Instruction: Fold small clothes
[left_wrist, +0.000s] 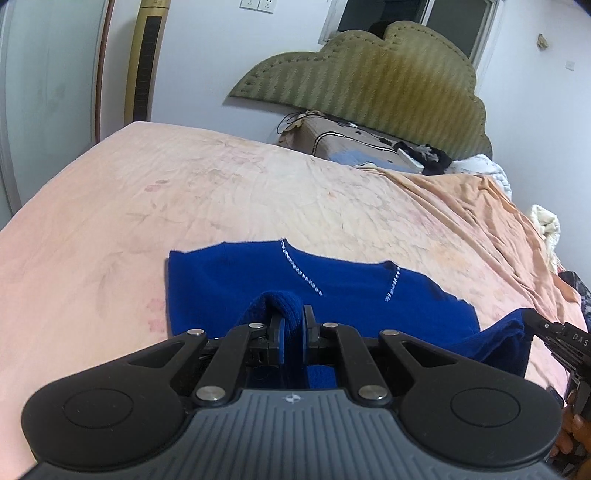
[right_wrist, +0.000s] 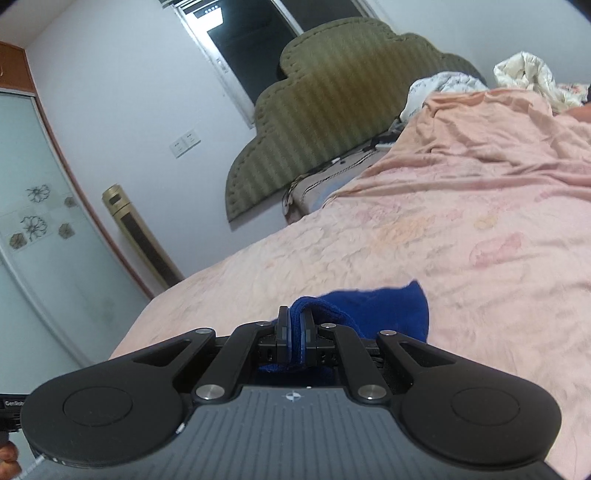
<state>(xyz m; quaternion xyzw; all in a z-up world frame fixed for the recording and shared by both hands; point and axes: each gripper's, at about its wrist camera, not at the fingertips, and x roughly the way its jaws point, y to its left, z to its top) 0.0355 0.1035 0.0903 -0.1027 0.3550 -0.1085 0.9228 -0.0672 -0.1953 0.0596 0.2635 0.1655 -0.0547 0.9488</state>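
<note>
A small royal-blue knit top (left_wrist: 332, 291) with a sparkly V neckline lies on the pink bed sheet (left_wrist: 184, 192). My left gripper (left_wrist: 294, 325) is shut on a bunched fold of its near edge. In the right wrist view my right gripper (right_wrist: 295, 328) is shut on another fold of the blue top (right_wrist: 388, 306), which rises off the sheet in front of it. The right gripper's black body (left_wrist: 557, 339) shows at the right edge of the left wrist view, pinching the top's right side.
A green padded headboard (left_wrist: 373, 77) leans on the wall behind the bed. Cables and dark items lie on the bare mattress end (left_wrist: 354, 144). White bedding (right_wrist: 524, 74) is piled at the far right. A gold tower fan (right_wrist: 140, 232) stands by the wardrobe door.
</note>
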